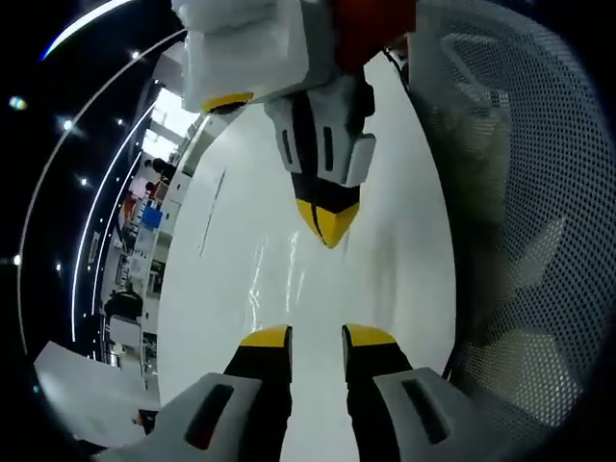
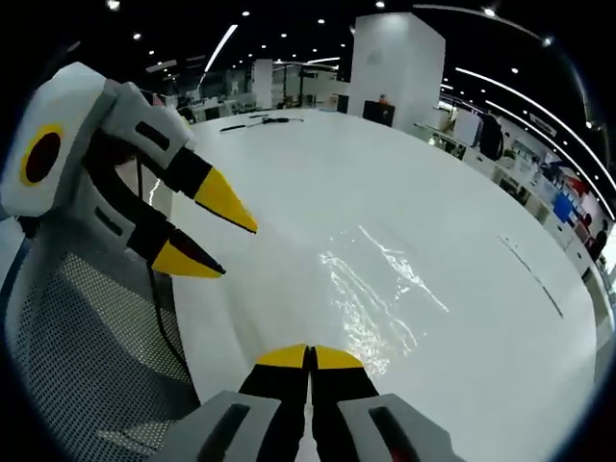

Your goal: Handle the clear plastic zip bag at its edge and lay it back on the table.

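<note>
While bag lies flat: clear plastic zip bag spread on the white table, just ahead of right gripper tips; in the left gripper view it lies between the two grippers.
Bag handling: judged very light, limp, slippery film; will sag and cling to the tabletop; crinkles glint, not fragile.
Where to grip: at the near edge, thin pinch low to the table; exact edge line hard to tell, film nearly invisible.
Right gripper: jaws closed tip to tip at the bag's near edge; cannot tell if film is caught between them.
Left gripper: jaws apart at a narrow gap, nothing between, hovering over the table; seen in the right gripper view with jaws spread, beside the bag.
Count: one bag, two grippers, one table, one mesh chair back beside the table edge.
Far end: thin dark items on the table, too small to name.
</note>
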{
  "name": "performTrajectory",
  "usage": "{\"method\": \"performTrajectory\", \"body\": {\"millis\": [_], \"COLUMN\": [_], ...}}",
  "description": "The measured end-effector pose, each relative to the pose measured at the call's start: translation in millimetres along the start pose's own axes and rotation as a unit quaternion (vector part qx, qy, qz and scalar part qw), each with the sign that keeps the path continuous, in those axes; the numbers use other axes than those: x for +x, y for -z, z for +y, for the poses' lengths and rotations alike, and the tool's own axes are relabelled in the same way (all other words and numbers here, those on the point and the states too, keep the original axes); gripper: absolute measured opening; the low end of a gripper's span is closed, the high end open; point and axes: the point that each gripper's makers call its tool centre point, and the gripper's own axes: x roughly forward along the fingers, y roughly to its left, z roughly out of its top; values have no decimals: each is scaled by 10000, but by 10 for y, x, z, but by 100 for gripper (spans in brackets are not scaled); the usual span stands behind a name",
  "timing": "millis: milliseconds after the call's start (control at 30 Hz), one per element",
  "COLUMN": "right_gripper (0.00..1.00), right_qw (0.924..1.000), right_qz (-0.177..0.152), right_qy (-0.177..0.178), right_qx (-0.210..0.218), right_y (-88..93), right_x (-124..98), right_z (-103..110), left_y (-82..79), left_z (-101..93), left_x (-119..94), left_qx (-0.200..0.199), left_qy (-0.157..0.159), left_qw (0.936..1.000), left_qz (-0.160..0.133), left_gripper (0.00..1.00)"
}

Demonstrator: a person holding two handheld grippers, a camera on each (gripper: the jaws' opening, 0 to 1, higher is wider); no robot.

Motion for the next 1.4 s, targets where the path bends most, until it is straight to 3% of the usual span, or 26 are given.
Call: {"method": "performTrajectory", "body": {"millis": [233, 500, 600, 1033, 1233, 1400], "right_gripper": [0, 0, 0, 0, 0, 0], "right_qw": [10000, 10000, 10000, 9999, 9993, 9968], "right_qz": [-45, -43, -52, -33, -128, -260], "right_qy": [36, 57, 53, 81, 280, 476], "right_qx": [-7, -1, 16, 52, 207, 581], "right_y": [-52, -57, -62, -73, -164, -231], "right_x": [6, -15, -2, 16, -9, -2], "right_z": [-31, -27, -35, -77, -234, -416], "left_y": [-134, -134, -108, -84, -83, -102], "left_z": [-43, -50, -45, -83, -82, -64], "left_x": [175, 312, 339, 362, 379, 416], "left_qx": [72, 77, 127, 84, 50, 80], "left_qy": [216, 329, 327, 438, 461, 482], "left_qw": [9997, 9994, 9994, 9990, 9989, 9988], "left_qz": [-91, -40, 7, 68, 82, 101], "left_gripper": [14, 8, 1, 0, 0, 0]}}
